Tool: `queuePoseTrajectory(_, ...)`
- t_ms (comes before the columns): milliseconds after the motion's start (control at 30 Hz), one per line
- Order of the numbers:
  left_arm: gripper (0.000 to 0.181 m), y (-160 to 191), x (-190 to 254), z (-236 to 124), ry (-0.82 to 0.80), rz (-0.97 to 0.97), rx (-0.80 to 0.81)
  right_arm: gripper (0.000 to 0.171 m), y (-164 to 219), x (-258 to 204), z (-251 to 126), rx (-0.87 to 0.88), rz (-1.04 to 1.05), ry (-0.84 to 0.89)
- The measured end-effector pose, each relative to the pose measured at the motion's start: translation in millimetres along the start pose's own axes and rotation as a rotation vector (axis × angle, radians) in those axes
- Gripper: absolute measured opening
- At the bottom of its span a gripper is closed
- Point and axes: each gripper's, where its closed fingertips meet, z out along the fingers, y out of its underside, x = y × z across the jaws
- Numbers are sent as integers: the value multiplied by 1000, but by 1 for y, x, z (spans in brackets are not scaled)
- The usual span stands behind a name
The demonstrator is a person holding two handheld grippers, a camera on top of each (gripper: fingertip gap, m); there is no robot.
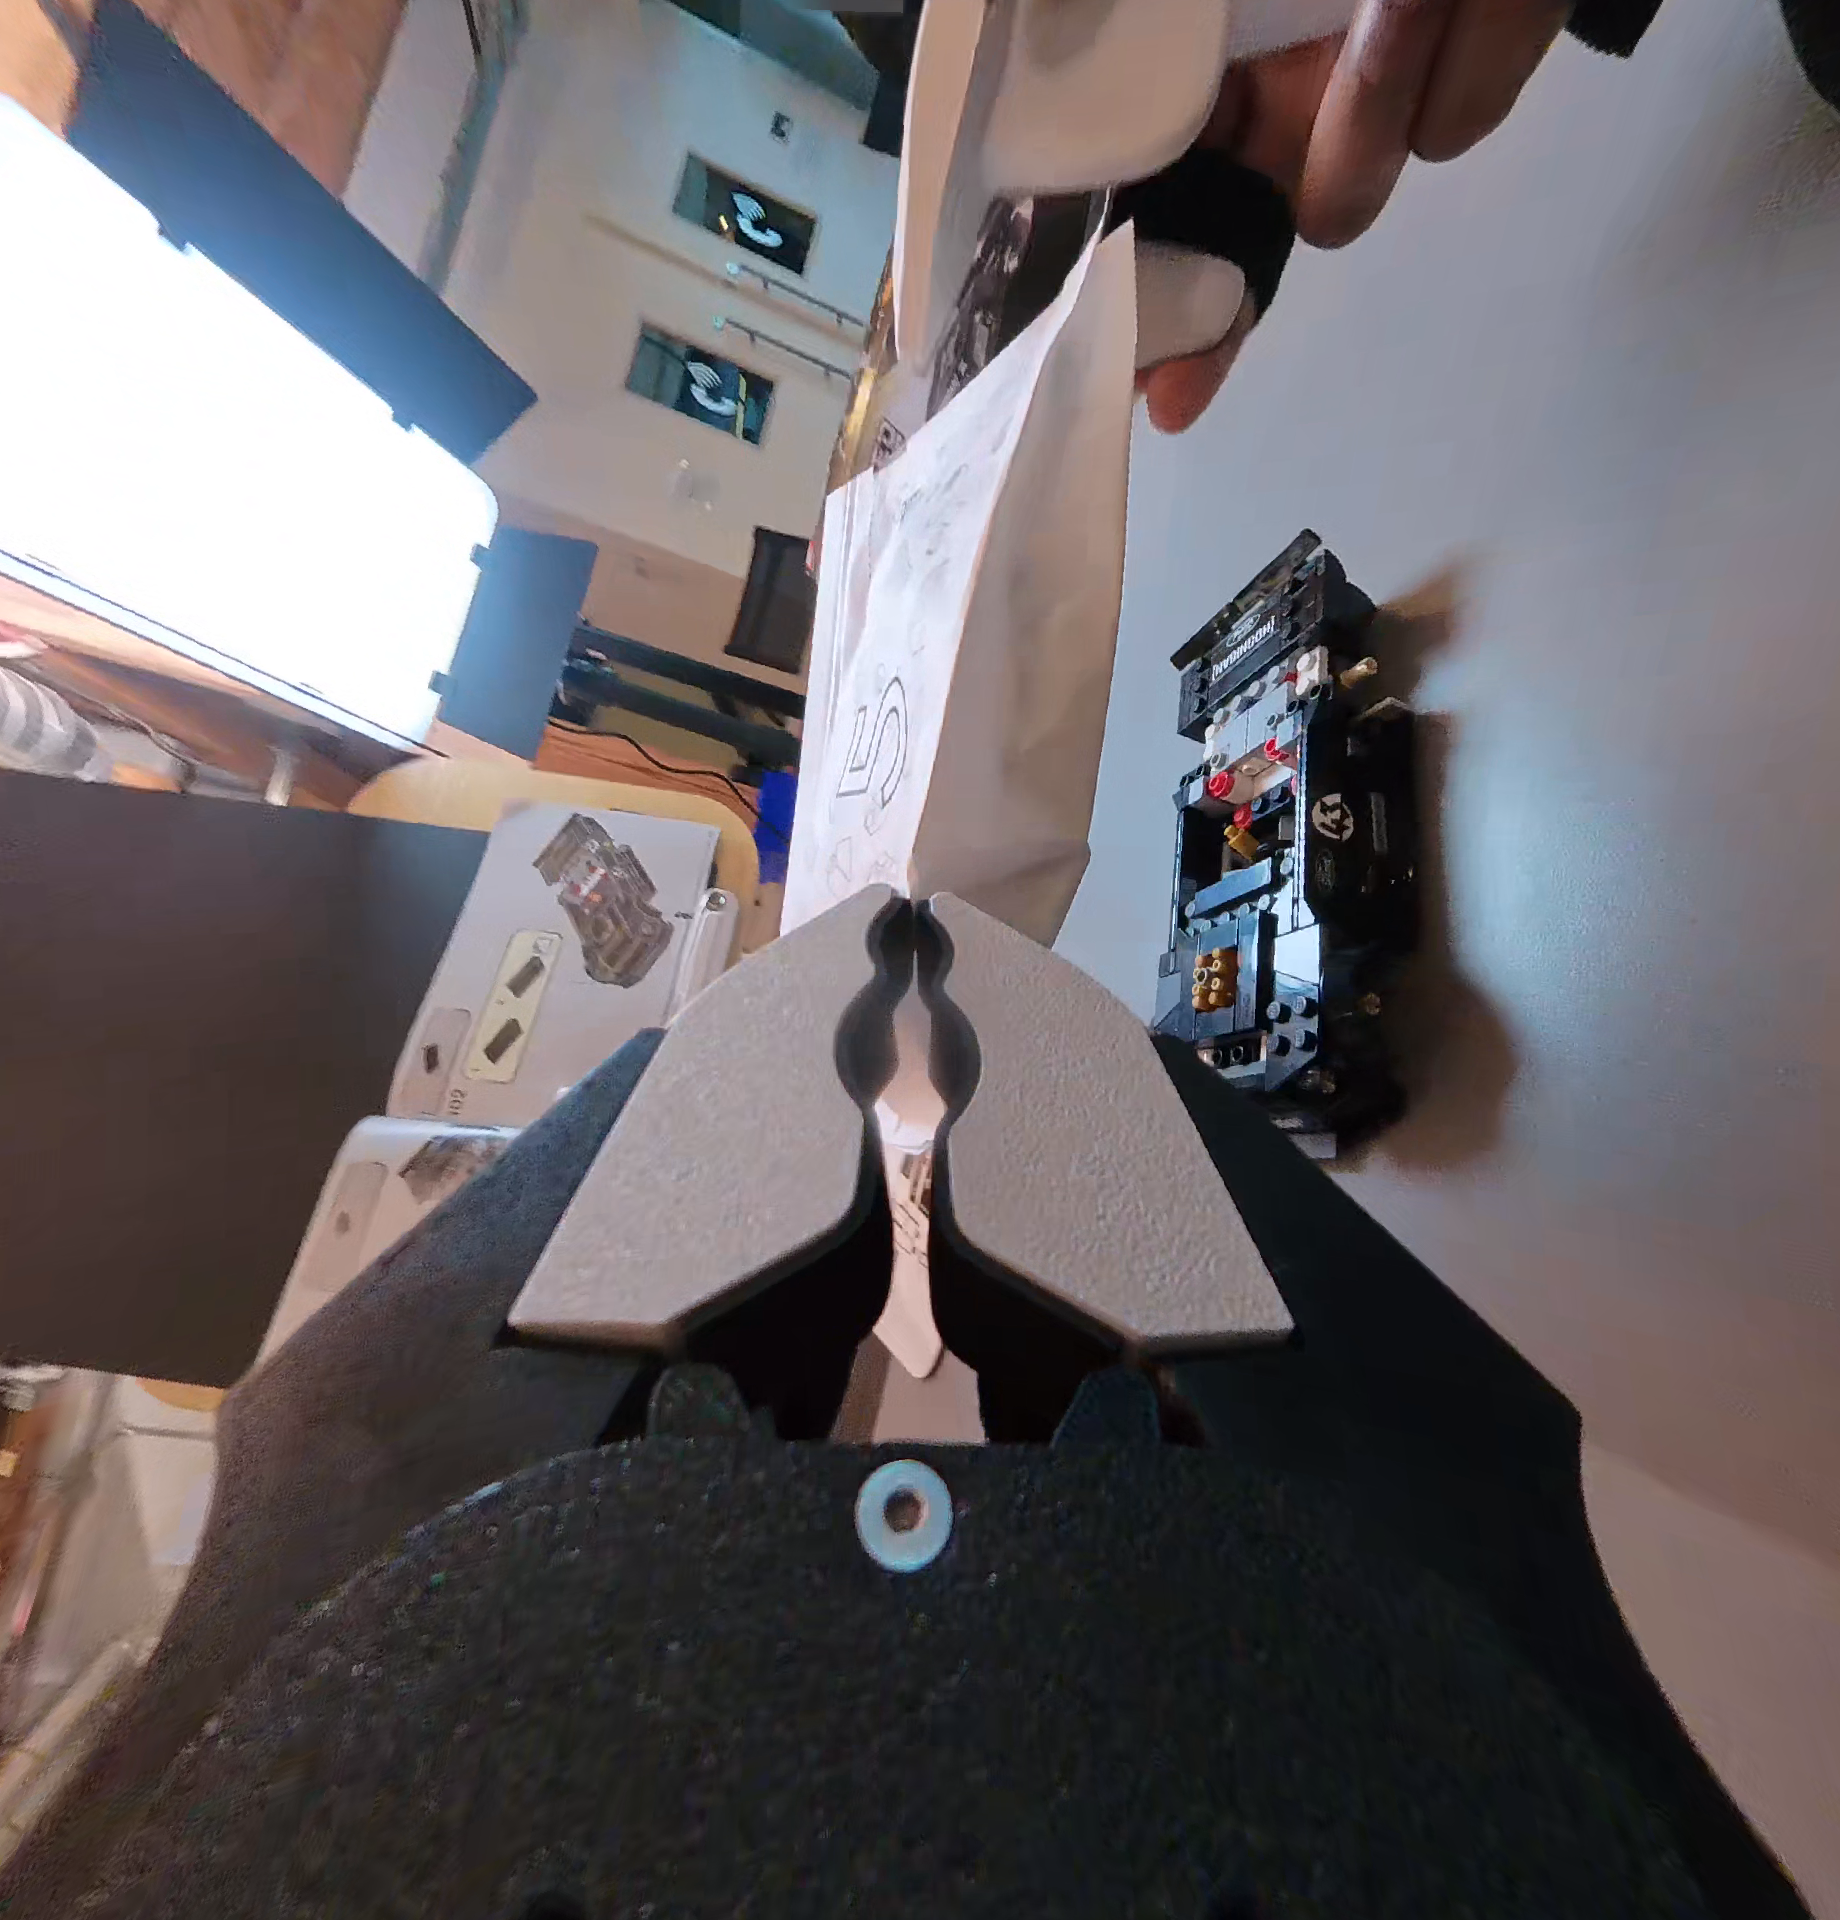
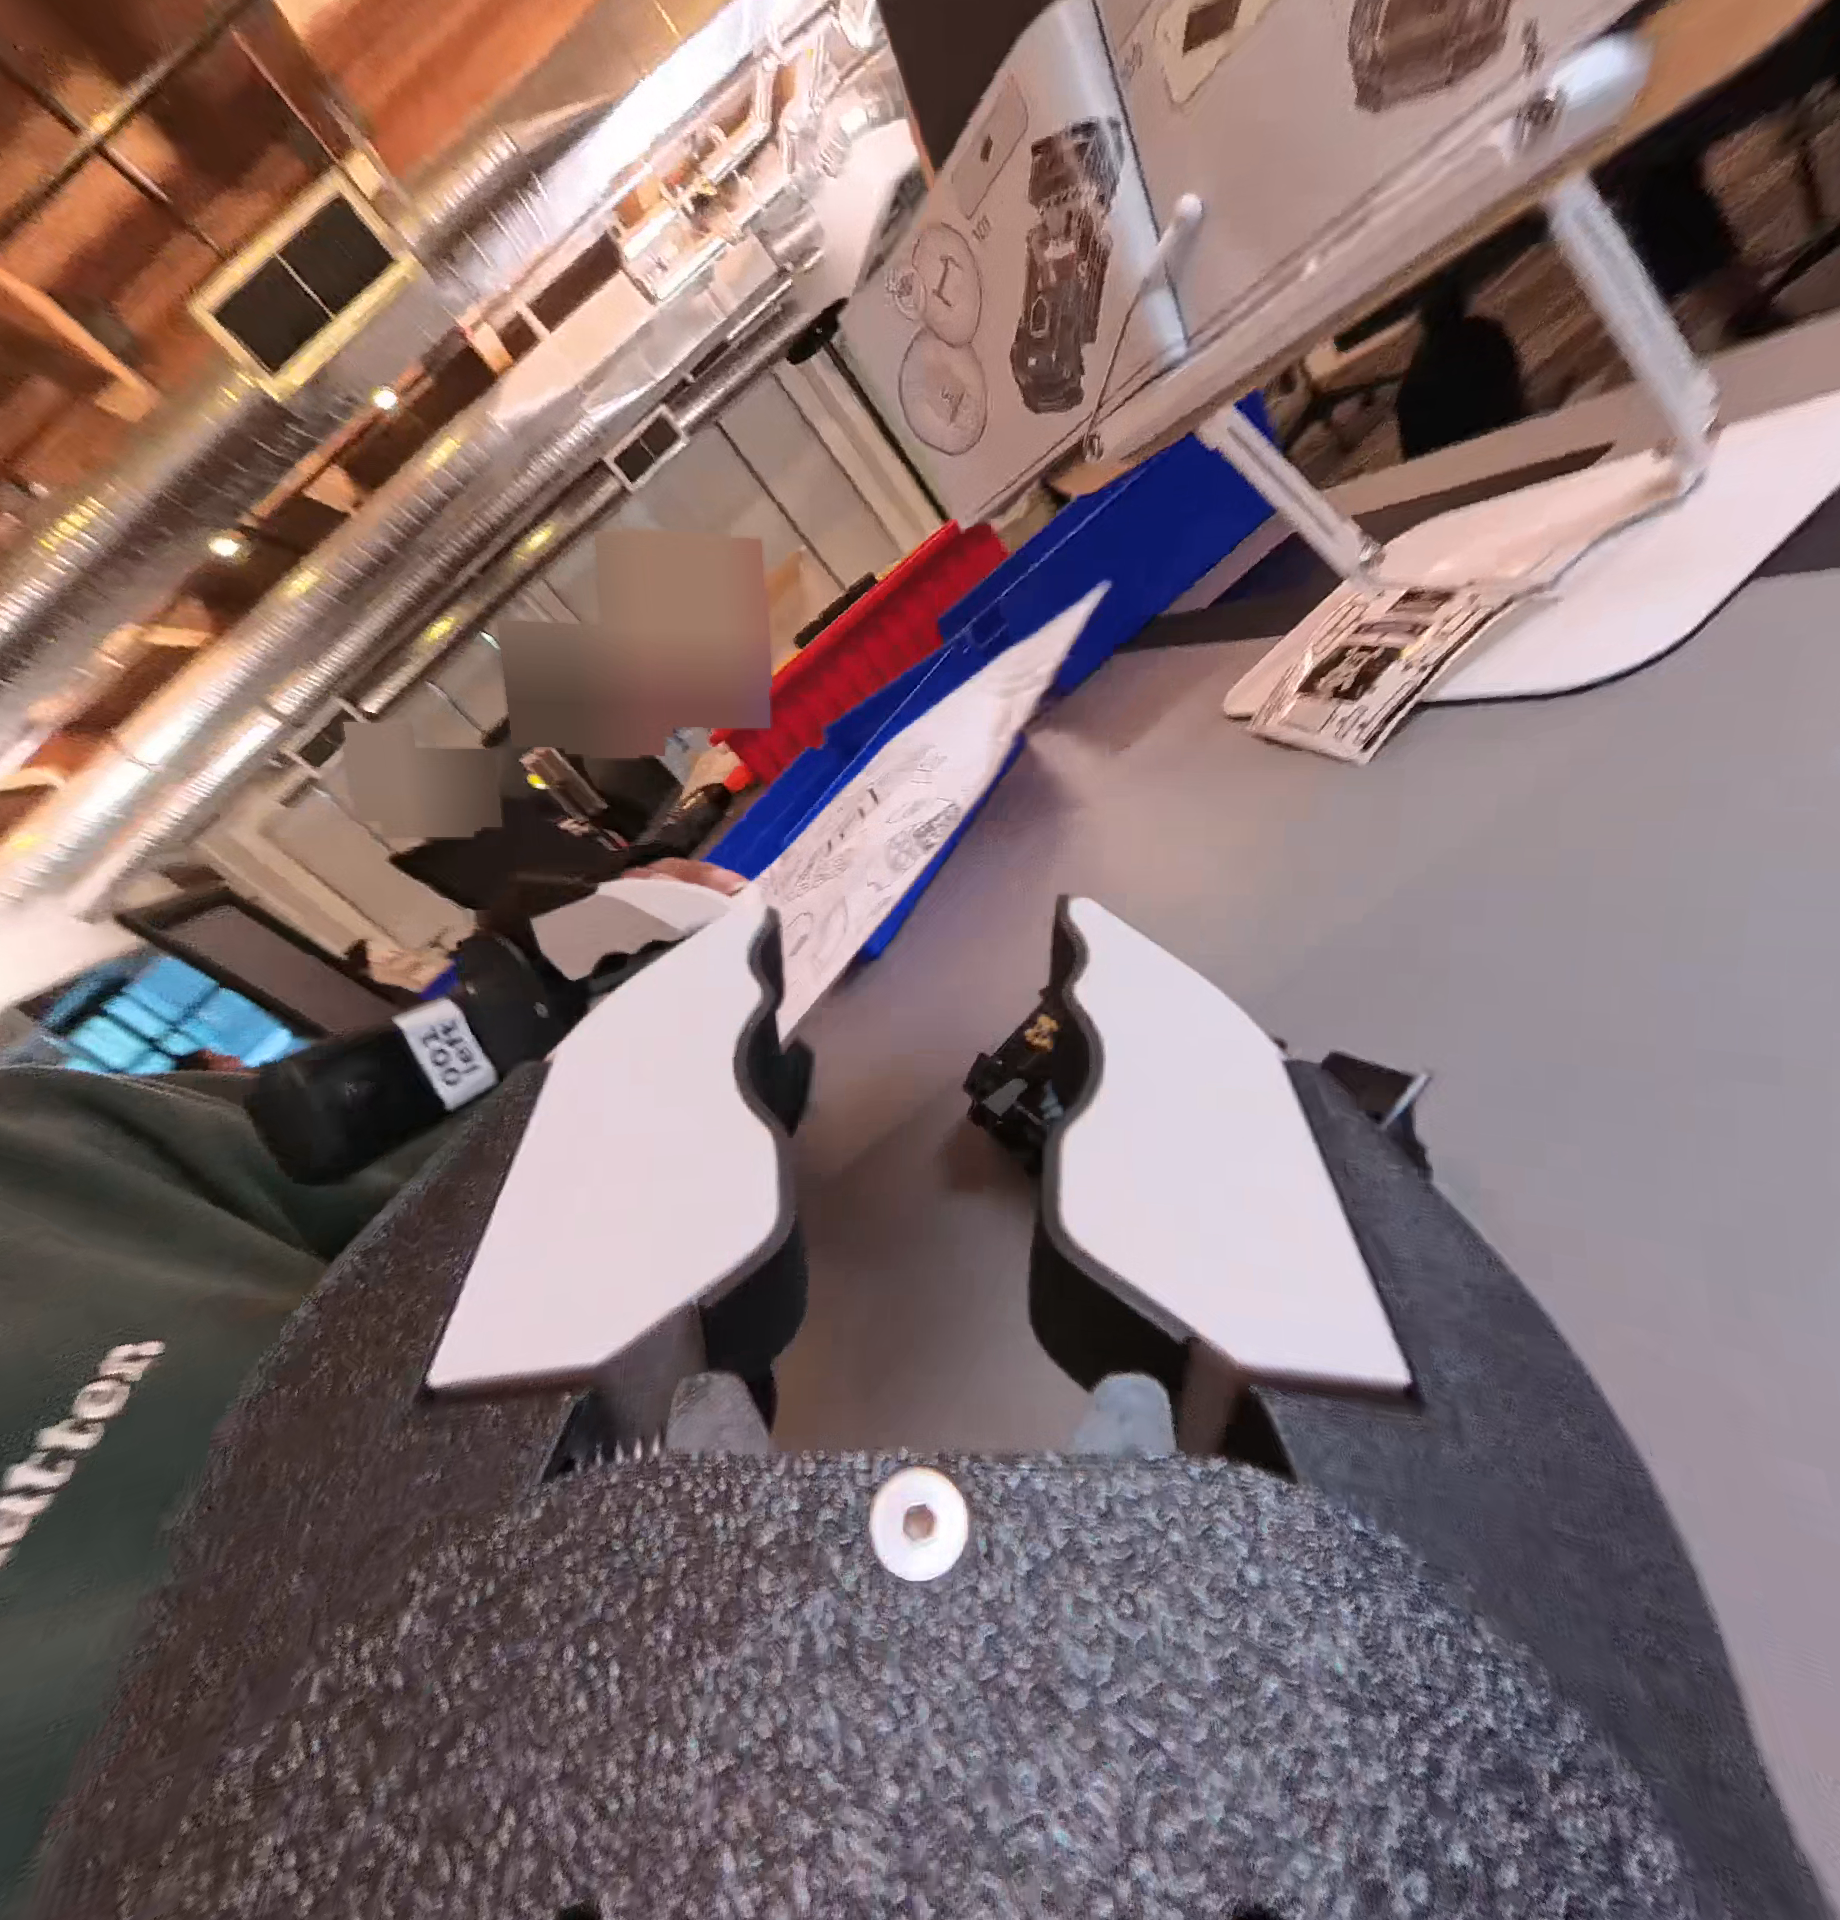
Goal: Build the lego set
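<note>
- Left gripper (image 1: 913,914): jaws clenched on the bottom edge of a white paper bag (image 1: 957,665), so the bag hangs in the air off the surface (image 1: 1622,416).
- A hand (image 1: 1342,135) with a white gripper is at the bag's other end, but I can't tell if it's actually pinching it.
- Right gripper (image 2: 916,940): jaws released, nothing between them.
- The half-built black lego car (image 1: 1280,842) sits on the grey surface, just beside the bag, not touching either gripper.
- Instruction booklet (image 2: 1165,177) is propped on a stand further back, near blue and red bins (image 2: 1009,623).
</note>
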Motion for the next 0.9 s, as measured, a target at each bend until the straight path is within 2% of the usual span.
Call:
queuePoseTrajectory(133, 0, -10, 12, -3, 13, 65, 50, 43, 13, -4, 14, -60, 25, -72)
queuePoseTrajectory(167, 0, -12, 14, -3, 21, 62, 56, 37, 11, -9, 16, -51, 24, -109)
queuePoseTrajectory(233, 1, -12, 15, -3, 37, 10, 65, 6, 7, -8, 16, -15, 3, -111)
queuePoseTrajectory(267, 2, -12, 16, -3, 59, -65, 85, 0, 6, -9, 14, -2, -22, -123)
queuePoseTrajectory(300, 4, -12, 19, -3, 117, -186, 103, 0, 7, -11, 12, 1, -31, -135)
queuePoseTrajectory(367, 34, -18, 12, -7, 194, -489, 193, 0, 7, -11, 8, 17, -58, -127)
queuePoseTrajectory(433, 45, -26, -6, -14, 263, -761, 320, 0, 9, -16, 5, 19, -61, -158)
queuePoseTrajectory(567, 48, -23, -26, -22, 487, -1289, 512, 0, 17, -34, 1, -5, -105, -242)
queuePoseTrajectory(633, 49, -17, -35, -26, 596, -1495, 606, 0, 27, -35, 2, -52, -205, -210)
queuePoseTrajectory(667, 49, -8, -38, -22, 594, -1560, 603, 0, 30, -39, 2, -67, -227, -221)
queuePoseTrajectory(700, 49, 2, -36, -17, 573, -1578, 569, 0, 33, -44, 2, -77, -223, -249)
queuePoseTrajectory(800, 53, 16, -15, -7, 580, -1454, 448, 0, 36, -54, 2, -79, -232, -296)
queuePoseTrajectory(900, 60, 8, 13, -6, 717, -1402, 369, 0, 32, -69, -2, -43, -225, -375)
